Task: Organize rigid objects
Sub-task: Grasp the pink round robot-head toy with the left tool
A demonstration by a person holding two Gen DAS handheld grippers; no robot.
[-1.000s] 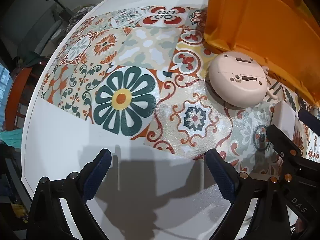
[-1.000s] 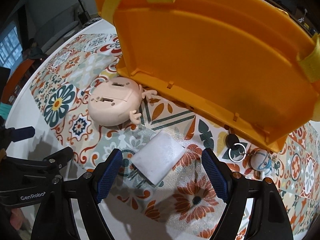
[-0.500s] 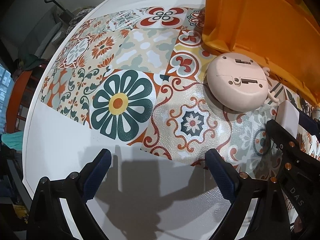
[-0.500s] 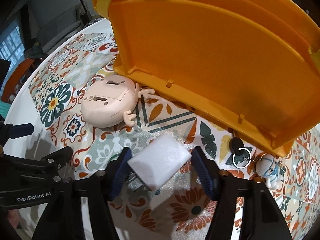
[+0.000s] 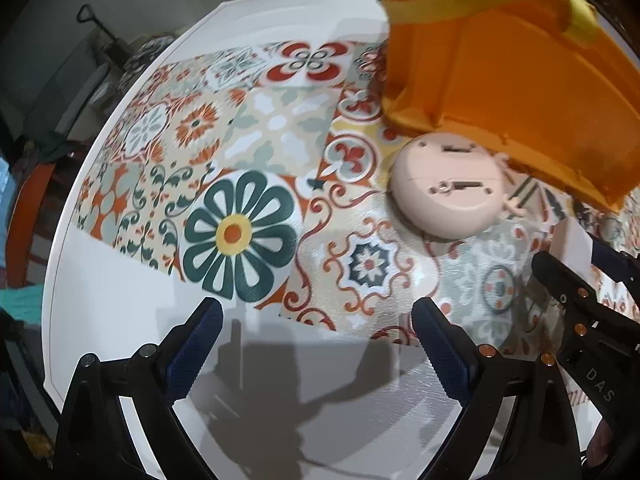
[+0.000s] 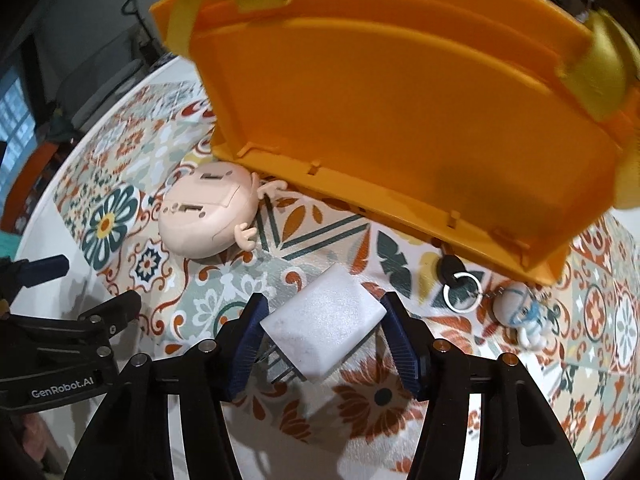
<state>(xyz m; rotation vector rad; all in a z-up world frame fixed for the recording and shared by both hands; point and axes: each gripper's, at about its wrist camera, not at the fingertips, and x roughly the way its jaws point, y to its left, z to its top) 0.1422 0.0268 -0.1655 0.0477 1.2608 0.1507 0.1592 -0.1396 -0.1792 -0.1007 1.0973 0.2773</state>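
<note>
My right gripper (image 6: 322, 334) is shut on a white plug adapter (image 6: 324, 324), prongs pointing back toward the camera, lifted a little above the patterned mat; the adapter also shows in the left wrist view (image 5: 570, 242). A pink round toy (image 6: 208, 216) lies upside down by the orange bin (image 6: 392, 120), also seen in the left wrist view (image 5: 446, 184). A key ring with a small figurine (image 6: 516, 312) lies at the right. My left gripper (image 5: 316, 344) is open and empty over the white table.
The orange bin (image 5: 512, 76) with yellow tape straps stands tilted at the back. The patterned mat (image 5: 248, 152) covers part of the round white table (image 5: 112, 280). A red chair (image 5: 24, 208) is at the left edge.
My right gripper closed on the white adapter and raised it off the mat. The left gripper stayed open and barely moved.
</note>
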